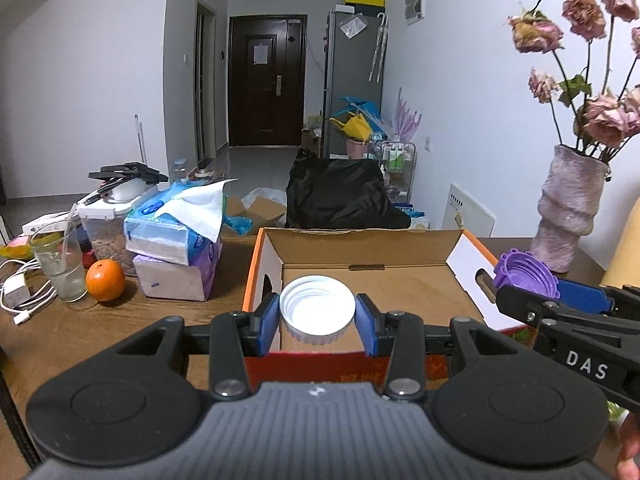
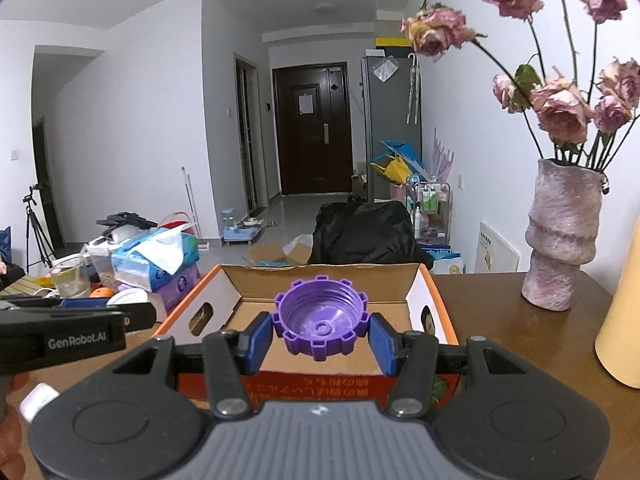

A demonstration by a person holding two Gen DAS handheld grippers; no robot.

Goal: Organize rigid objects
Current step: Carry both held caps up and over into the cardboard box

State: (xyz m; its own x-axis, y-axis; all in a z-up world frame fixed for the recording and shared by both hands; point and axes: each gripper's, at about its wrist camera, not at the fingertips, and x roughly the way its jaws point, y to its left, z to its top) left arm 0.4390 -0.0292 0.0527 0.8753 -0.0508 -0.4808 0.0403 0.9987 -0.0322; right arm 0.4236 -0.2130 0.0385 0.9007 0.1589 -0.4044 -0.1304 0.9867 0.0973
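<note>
My left gripper [image 1: 317, 317] is shut on a white screw cap [image 1: 317, 307], held hollow side up between the blue pads just over the near wall of an open cardboard box [image 1: 416, 288]. In the right wrist view my right gripper [image 2: 321, 336] is shut on a purple notched cap [image 2: 320, 321], hollow side up as well, above the near wall of the same box [image 2: 412, 280]. The right gripper with its purple cap [image 1: 524, 272] shows at the box's right side in the left wrist view. The left gripper's fingers [image 2: 80, 320] reach in from the left in the right wrist view.
On the wooden table [image 1: 120, 328], left of the box, lie tissue packs [image 1: 176, 232], an orange [image 1: 105, 280], a glass [image 1: 60, 264], a food container [image 1: 106, 224] and cables. A pink vase of dried roses [image 2: 560, 240] stands right of the box; a yellow cylinder [image 2: 620, 320] is at the far right.
</note>
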